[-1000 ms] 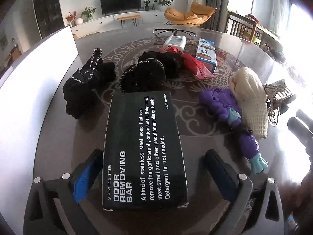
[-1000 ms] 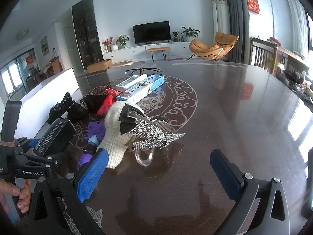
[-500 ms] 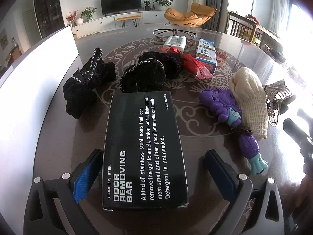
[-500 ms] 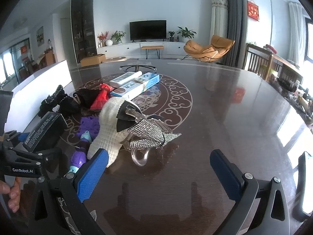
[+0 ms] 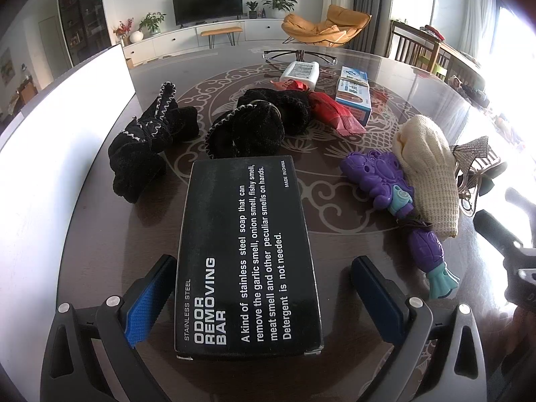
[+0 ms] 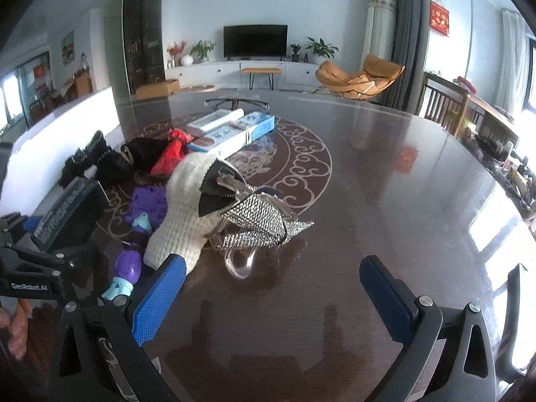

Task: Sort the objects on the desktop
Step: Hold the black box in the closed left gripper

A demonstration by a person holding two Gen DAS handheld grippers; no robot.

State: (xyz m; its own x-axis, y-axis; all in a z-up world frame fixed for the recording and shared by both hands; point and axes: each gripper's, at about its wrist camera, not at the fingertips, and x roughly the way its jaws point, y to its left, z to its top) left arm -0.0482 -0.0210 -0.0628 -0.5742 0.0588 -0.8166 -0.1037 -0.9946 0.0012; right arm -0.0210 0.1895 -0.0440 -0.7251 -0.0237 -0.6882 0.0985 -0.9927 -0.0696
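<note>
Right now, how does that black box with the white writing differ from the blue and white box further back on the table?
The black box is dark with white print and lies between the open left gripper, its fingers apart from its sides. The blue and white box is pale, narrower and far from both grippers, with a red packet against it. The black box lies alone on bare table. Both are flat cardboard boxes lying on their broad sides.

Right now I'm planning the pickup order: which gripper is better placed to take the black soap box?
Left. The left gripper is open with the black soap box lying between its fingers. The right gripper is open over bare table, and the box sits off to its left.
</note>
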